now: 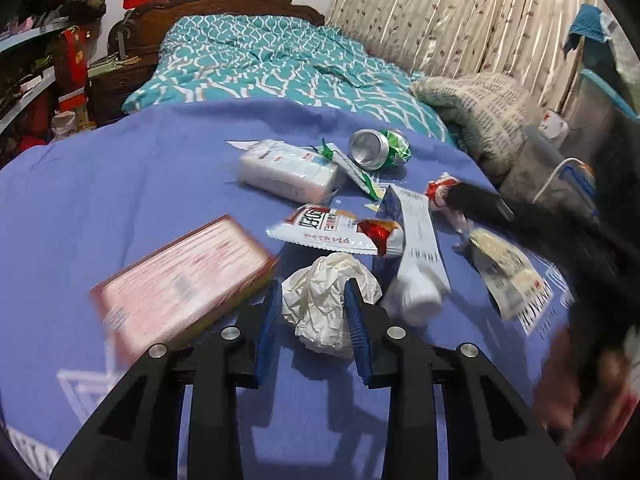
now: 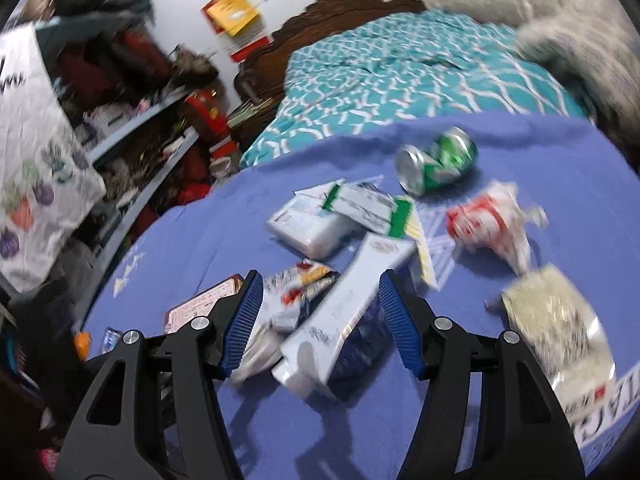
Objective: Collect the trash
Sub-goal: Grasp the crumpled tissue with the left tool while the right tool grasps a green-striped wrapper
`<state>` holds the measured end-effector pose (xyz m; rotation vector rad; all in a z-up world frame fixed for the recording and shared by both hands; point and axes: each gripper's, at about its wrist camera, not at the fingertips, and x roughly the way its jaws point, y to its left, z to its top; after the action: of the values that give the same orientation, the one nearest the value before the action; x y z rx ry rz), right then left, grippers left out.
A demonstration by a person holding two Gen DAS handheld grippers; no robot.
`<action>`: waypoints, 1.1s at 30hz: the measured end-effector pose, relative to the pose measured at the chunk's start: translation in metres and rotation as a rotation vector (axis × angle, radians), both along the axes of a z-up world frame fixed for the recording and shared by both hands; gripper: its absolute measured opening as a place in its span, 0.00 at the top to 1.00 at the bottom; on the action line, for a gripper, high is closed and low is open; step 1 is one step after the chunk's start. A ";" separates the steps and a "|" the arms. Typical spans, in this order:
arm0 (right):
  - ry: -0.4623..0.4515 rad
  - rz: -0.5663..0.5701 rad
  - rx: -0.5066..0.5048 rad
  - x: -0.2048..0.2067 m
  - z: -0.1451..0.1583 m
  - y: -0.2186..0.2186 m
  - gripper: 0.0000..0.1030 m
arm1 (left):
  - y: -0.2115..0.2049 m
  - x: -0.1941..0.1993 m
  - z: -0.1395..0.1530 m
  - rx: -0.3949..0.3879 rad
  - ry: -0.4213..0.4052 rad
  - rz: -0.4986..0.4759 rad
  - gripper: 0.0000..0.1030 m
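Trash lies scattered on a blue blanket (image 1: 120, 184). My left gripper (image 1: 314, 304) is shut on a crumpled white tissue (image 1: 324, 300), its blue pads (image 1: 354, 316) pressing both sides. Beyond it lie a snack wrapper (image 1: 332, 230), a white carton (image 1: 418, 248), a tissue pack (image 1: 286, 170), a crushed green can (image 1: 380, 148) and a red-and-white box (image 1: 180, 280). My right gripper (image 2: 320, 300) is open, its fingers on either side of the white carton (image 2: 348, 308) and the snack wrapper (image 2: 296, 292). The can (image 2: 438, 166) lies farther back.
A teal patterned quilt (image 1: 260, 68) covers the bed behind. Cluttered shelves (image 2: 132, 128) stand on the left. A printed bag (image 2: 36, 160) hangs at far left. A red-and-white wrapper (image 2: 488, 224) and a yellowish packet (image 2: 560, 320) lie on the right.
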<state>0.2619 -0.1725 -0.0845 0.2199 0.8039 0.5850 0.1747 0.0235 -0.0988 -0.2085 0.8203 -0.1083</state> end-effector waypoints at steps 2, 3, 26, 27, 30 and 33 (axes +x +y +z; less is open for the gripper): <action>-0.018 0.010 -0.026 0.013 0.009 0.005 0.39 | 0.009 -0.019 0.004 0.001 -0.022 -0.002 0.71; -0.022 0.014 -0.038 0.022 0.013 0.007 0.39 | 0.016 -0.030 0.006 -0.001 -0.036 -0.001 0.71; 0.352 0.049 -0.500 0.190 -0.048 0.099 0.44 | 0.044 -0.069 0.000 -0.092 -0.123 -0.012 0.70; 0.380 0.041 -0.472 0.192 -0.048 0.091 0.69 | 0.044 -0.069 0.000 -0.092 -0.126 -0.008 0.70; 0.403 0.038 -0.406 0.186 -0.044 0.070 0.81 | 0.045 -0.070 -0.001 -0.091 -0.125 -0.007 0.69; 0.346 0.028 -0.368 0.168 -0.022 0.056 0.86 | 0.043 -0.070 0.000 -0.078 -0.128 -0.008 0.69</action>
<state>0.4302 -0.1165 -0.1068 -0.0305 1.2346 0.4192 0.1044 0.0668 -0.0986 -0.2688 0.6905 -0.1595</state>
